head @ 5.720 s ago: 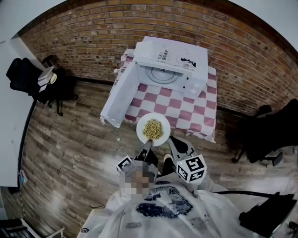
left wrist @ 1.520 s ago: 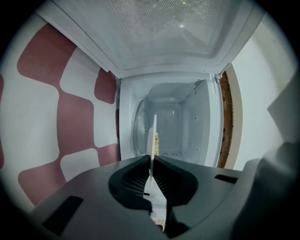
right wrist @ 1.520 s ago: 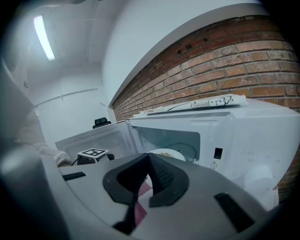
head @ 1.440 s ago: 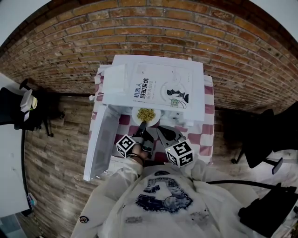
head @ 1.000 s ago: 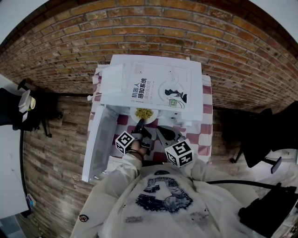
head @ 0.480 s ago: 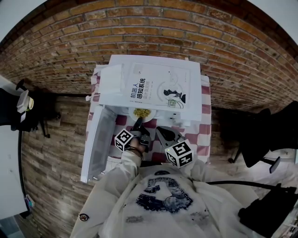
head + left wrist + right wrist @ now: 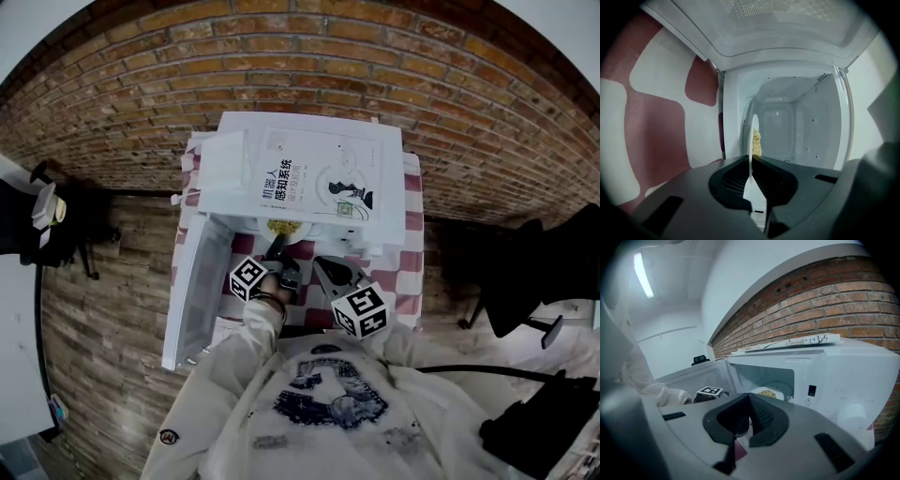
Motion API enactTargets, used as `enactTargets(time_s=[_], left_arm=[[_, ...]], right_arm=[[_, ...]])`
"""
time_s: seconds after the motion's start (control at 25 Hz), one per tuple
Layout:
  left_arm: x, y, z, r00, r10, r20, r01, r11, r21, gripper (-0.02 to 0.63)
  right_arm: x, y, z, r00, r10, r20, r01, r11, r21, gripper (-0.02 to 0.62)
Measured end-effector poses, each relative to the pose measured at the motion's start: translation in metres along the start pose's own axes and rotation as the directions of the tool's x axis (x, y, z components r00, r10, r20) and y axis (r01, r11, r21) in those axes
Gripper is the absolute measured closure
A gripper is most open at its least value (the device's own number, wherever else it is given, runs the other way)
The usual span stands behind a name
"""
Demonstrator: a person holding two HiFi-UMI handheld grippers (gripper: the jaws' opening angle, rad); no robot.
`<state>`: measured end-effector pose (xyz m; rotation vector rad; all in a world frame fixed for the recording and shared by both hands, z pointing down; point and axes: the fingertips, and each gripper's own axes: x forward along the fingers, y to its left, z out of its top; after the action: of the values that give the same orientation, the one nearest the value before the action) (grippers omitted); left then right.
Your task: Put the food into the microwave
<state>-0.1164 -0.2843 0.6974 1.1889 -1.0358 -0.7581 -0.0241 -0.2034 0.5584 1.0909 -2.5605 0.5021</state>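
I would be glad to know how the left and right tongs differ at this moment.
The left tongs are shut on the rim of the plate; the right tongs stand apart, holding nothing. The left tongs reach the mouth of the microwave; the right tongs hang outside it. Both point toward the microwave.

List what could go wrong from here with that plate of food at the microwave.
1. The left gripper clamps the plate by one edge of its rim only, so the unsupported far side could sag or slip and spill the food.
2. The plate is only partly inside the microwave. A slightly off push could knock its rim on the opening's frame, on the side of the open door.
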Motion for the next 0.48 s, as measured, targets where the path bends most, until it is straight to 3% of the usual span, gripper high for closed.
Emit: enactTargets(time_s=[0.48], left_arm=[[0.0079, -0.0028, -0.0005, 1.000, -0.009, -0.011, 0.009, 1.000, -0.005, 0.583]], right_arm=[[-0.0023, -0.0037, -0.0031, 1.000, -0.009, -0.003, 0.009, 1.000, 0.012, 0.584]])
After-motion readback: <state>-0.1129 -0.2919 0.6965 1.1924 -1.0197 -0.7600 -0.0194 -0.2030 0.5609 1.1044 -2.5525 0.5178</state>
